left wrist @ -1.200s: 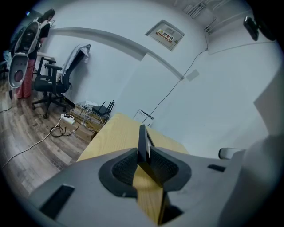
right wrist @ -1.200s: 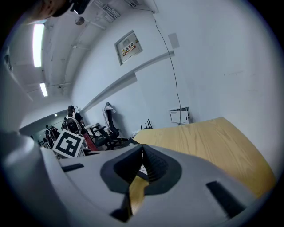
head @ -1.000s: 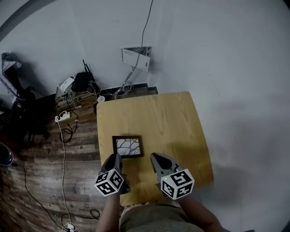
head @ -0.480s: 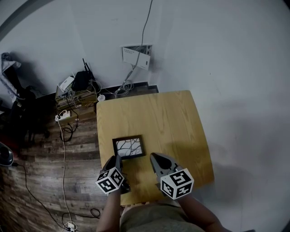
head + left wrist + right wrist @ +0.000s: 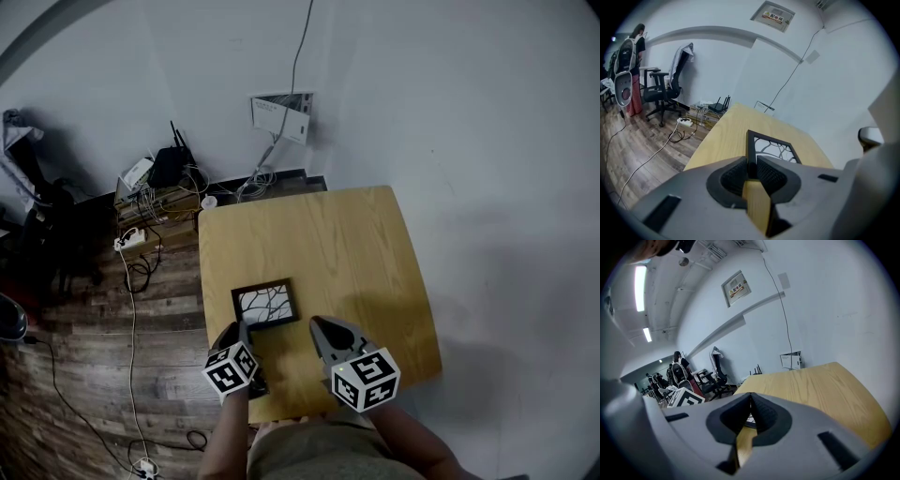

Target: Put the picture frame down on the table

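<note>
the left gripper point(image 5: 751, 161) has its jaws clamped on the near left corner of the black picture frame point(image 5: 265, 304); the frame stretches ahead of these jaws and a little to their right, over the wooden table point(image 5: 319, 234); whether it rests flat on the top cannot be told; the right gripper point(image 5: 322, 328) sits just right of the frame's near edge, apart from it, jaws pressed together with nothing between them; far beyond the left gripper, past the table's far left corner, a black router point(image 5: 171, 169) stands among cables.
</note>
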`<state>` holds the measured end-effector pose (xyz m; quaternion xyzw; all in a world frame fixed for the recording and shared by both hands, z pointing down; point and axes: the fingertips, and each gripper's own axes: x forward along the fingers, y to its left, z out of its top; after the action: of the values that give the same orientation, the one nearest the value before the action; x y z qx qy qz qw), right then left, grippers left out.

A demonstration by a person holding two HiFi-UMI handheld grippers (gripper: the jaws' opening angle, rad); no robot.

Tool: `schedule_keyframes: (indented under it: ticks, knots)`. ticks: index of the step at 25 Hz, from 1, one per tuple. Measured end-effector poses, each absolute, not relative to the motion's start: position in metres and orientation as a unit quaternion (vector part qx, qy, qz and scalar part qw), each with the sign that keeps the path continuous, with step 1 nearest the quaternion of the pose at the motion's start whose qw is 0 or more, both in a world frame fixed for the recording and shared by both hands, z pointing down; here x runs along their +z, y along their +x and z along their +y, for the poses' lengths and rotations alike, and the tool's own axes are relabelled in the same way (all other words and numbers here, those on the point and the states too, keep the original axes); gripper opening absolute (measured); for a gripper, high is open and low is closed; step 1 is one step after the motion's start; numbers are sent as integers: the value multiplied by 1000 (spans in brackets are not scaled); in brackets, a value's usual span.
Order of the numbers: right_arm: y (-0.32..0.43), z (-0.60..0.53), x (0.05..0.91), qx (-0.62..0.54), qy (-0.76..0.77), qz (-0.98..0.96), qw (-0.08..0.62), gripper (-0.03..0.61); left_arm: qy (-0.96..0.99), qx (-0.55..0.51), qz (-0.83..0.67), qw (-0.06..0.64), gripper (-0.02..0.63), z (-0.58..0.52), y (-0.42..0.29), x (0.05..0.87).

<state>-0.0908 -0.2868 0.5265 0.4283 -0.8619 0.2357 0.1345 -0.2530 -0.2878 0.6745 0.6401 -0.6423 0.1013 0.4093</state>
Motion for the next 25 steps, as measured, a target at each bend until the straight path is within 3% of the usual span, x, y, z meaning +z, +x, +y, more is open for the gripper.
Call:
schedule_keyframes:
  ticks: [13, 25]
  knots:
    - [-76, -269, 515, 229, 426, -866, 125, 0, 640, 97, -659, 383, 57, -277, -247, 656]
    - [-53, -221, 488, 210, 412, -881, 100, 0, 643, 57, -684, 340, 17, -229, -226, 593]
